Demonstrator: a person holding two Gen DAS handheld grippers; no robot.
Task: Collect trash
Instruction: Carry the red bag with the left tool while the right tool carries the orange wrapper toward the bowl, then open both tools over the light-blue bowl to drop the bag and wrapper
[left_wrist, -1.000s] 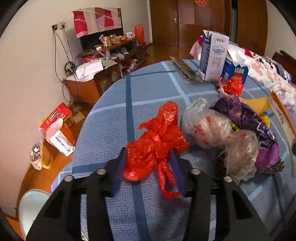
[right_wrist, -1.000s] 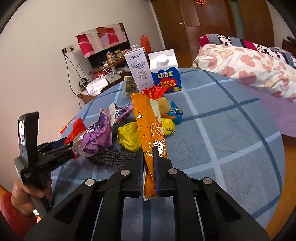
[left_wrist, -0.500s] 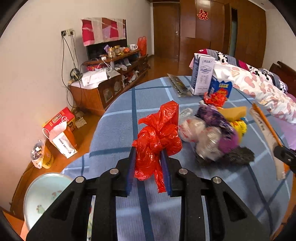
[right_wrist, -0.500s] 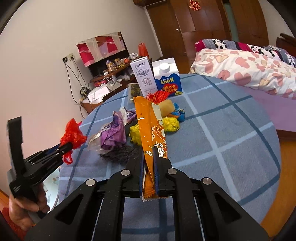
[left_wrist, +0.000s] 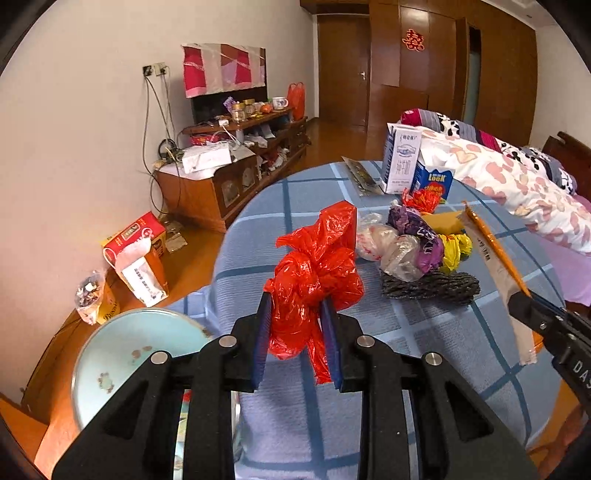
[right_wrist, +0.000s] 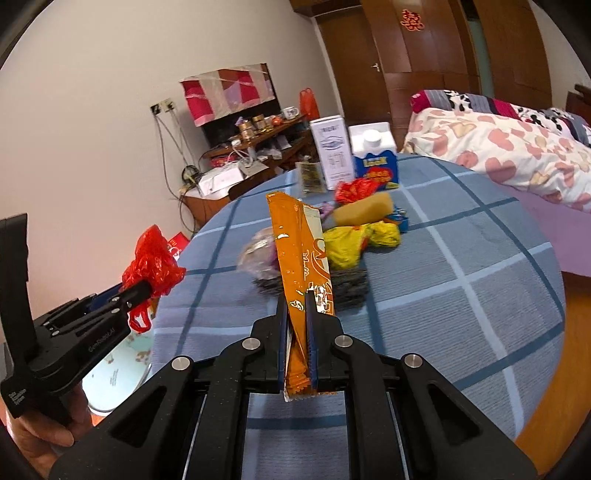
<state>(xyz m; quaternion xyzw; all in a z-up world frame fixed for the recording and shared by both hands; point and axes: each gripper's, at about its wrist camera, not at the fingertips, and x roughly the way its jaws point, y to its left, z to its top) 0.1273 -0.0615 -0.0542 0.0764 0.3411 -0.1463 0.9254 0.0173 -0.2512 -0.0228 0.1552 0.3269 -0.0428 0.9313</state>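
My left gripper (left_wrist: 295, 306) is shut on a crumpled red plastic bag (left_wrist: 317, 266) and holds it above the near left edge of the blue checked table (left_wrist: 424, 332). It also shows in the right wrist view (right_wrist: 138, 291) with the red bag (right_wrist: 153, 258). My right gripper (right_wrist: 297, 306) is shut on a long orange snack wrapper (right_wrist: 295, 243), lifted off the table; the wrapper also shows in the left wrist view (left_wrist: 491, 254). A pale blue bin (left_wrist: 125, 354) stands on the floor below left of the table.
A pile of trash lies mid-table: purple and clear bags (left_wrist: 406, 240), yellow bag (right_wrist: 354, 242), dark netting (left_wrist: 432, 286). Two cartons (left_wrist: 400, 162) stand at the far edge. A bed (right_wrist: 509, 147) lies right. Boxes (left_wrist: 136, 251) sit on the floor left.
Both grippers have lifted and pulled back from the pile with their loads. The left gripper closed on the red bag and moved left; the blue bin has come into view below.
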